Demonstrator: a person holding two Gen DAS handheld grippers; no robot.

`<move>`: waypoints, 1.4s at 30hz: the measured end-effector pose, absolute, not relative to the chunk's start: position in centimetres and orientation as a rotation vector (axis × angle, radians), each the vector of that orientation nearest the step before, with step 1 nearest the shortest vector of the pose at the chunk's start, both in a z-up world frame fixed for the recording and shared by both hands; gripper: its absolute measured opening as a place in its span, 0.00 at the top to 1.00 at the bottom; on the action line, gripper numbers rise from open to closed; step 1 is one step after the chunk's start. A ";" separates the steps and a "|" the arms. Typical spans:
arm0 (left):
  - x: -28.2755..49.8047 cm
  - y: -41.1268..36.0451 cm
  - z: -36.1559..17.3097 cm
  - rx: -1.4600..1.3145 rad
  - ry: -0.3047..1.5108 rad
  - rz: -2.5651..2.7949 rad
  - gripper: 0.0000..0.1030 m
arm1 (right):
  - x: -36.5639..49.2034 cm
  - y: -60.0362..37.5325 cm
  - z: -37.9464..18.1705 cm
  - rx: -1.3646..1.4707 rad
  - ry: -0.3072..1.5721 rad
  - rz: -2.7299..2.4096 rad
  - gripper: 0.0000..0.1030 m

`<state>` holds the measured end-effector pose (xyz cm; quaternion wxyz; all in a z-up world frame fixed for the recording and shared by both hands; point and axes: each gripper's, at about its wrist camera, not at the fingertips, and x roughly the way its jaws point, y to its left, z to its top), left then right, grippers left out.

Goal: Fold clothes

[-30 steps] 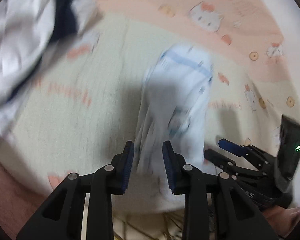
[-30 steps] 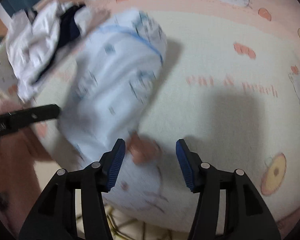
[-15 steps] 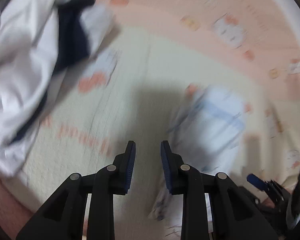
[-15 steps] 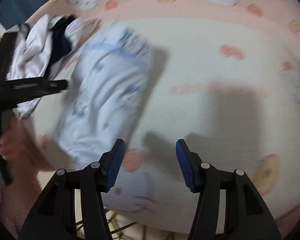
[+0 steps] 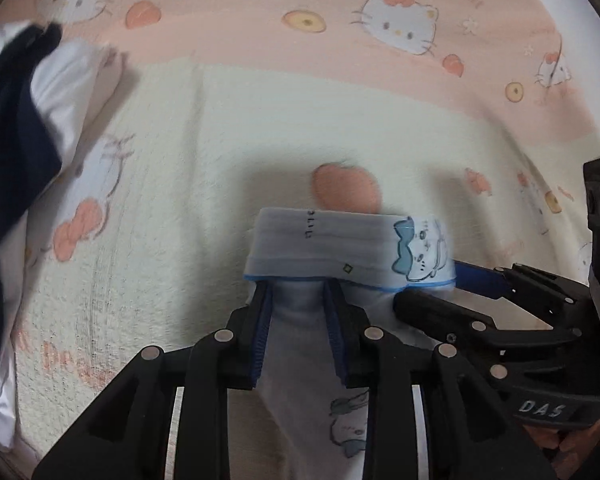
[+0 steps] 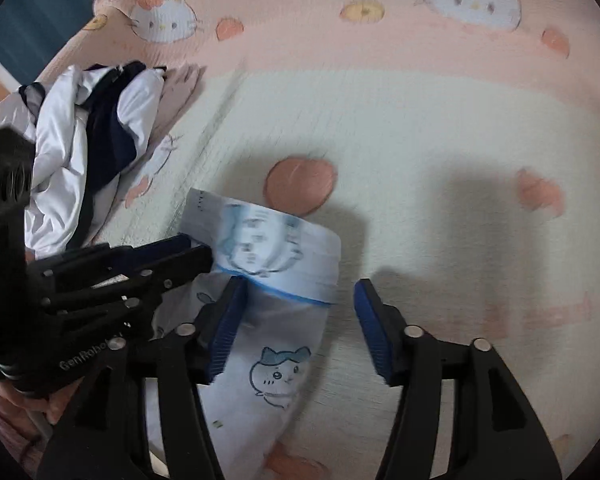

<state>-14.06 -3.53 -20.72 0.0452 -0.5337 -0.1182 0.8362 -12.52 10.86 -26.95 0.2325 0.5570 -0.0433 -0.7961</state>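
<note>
A pale blue garment (image 5: 352, 248) with cartoon cat prints and blue trim lies on the blanket, its far end doubled back into a band. My left gripper (image 5: 298, 292) has bunched cloth between its narrow-set fingers, just under that band. Seen from the right wrist, the left gripper (image 6: 199, 249) pinches the left edge of the garment (image 6: 284, 248). My right gripper (image 6: 298, 292) stands wide open over the cloth, one finger above the garment and the other above bare blanket. In the left wrist view the right gripper (image 5: 428, 286) reaches in from the right beside the band.
A cream blanket (image 5: 220, 140) with a pink cat-print border covers the surface. A crumpled pile of white and navy clothes (image 6: 84, 152) lies at the left, and the same clothes pile (image 5: 20, 120) shows in the left wrist view. A hand (image 6: 20, 404) holds the left gripper.
The garment lay stretched out long before; now its far end is folded back. My left gripper swung away left, then returned onto the cloth. The right gripper stayed open and moved closer.
</note>
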 end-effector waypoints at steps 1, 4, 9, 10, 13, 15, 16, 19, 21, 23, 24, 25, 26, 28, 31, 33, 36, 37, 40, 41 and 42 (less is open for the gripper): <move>-14.2 -4.1 -21.1 -1.632 -0.385 2.549 0.69 | -12.8 10.7 -27.3 1.550 -0.159 -2.178 0.37; -14.7 -5.3 -21.5 -1.633 -0.461 2.528 0.61 | -12.7 10.7 -27.4 1.550 -0.181 -2.174 0.33; -13.5 -4.9 -20.7 -1.608 -0.523 2.518 0.58 | -11.9 13.9 -26.7 1.556 -0.211 -2.205 0.33; -13.3 -4.9 -20.7 -1.608 -0.554 2.513 0.58 | -11.4 14.8 -26.7 1.571 -0.201 -2.223 0.33; -12.7 -5.4 -20.5 -1.577 -0.644 2.524 0.60 | -9.7 16.9 -26.6 1.616 -0.114 -2.318 0.44; -11.7 -5.6 -19.7 -1.552 -0.683 2.540 0.61 | -8.4 18.0 -26.1 1.587 -0.142 -2.346 0.46; -11.0 -5.2 -19.0 -1.542 -0.661 2.549 0.62 | -7.8 18.2 -25.7 1.557 -0.187 -2.332 0.46; -9.0 -3.5 -17.1 -1.512 -0.565 2.549 0.62 | -5.9 17.2 -24.1 1.450 -0.245 -2.284 0.46; -7.7 -2.2 -16.8 -1.522 -0.494 2.544 0.62 | -4.9 15.3 -23.8 1.419 -0.151 -2.251 0.46; -7.5 -2.4 -17.2 -1.561 -0.477 2.557 0.62 | -4.4 13.8 -24.7 1.461 -0.024 -2.237 0.46; -7.5 -2.7 -17.3 -1.579 -0.477 2.571 0.63 | -4.2 13.6 -25.4 1.483 0.008 -2.233 0.46; -7.5 -3.1 -17.5 -1.596 -0.478 2.584 0.62 | -4.1 13.7 -26.1 1.504 0.023 -2.229 0.46; -7.5 -3.4 -17.7 -1.614 -0.478 2.598 0.60 | -3.9 13.8 -26.7 1.524 0.038 -2.226 0.46; -7.6 -4.1 -18.0 -1.650 -0.479 2.624 0.60 | -3.4 14.8 -26.6 1.540 0.017 -2.236 0.46; -7.3 -5.2 -18.3 -1.690 -0.517 2.642 0.62 | -2.8 16.0 -25.4 1.541 0.029 -2.274 0.46; -6.2 -5.8 -17.9 -1.660 -0.674 2.566 0.63 | -2.5 16.6 -24.7 1.523 -0.022 -2.255 0.46; -4.0 -4.4 -18.2 -1.654 -0.726 2.498 0.63 | -2.3 16.2 -24.4 1.496 -0.104 -2.186 0.46; -3.7 -3.8 -18.6 -1.681 -0.697 2.487 0.63 | -2.1 15.5 -24.8 1.504 -0.061 -2.175 0.46; -3.8 -2.2 -20.2 -1.796 -0.568 2.453 0.59 | -1.4 13.4 -26.3 1.554 0.131 -2.154 0.46; -3.9 -2.1 -20.5 -1.820 -0.534 2.461 0.59 | -1.3 13.5 -26.7 1.563 0.150 -2.158 0.44; -4.0 -2.2 -20.4 -1.825 -0.542 2.466 0.58 | -1.2 14.1 -26.7 1.581 0.123 -2.159 0.44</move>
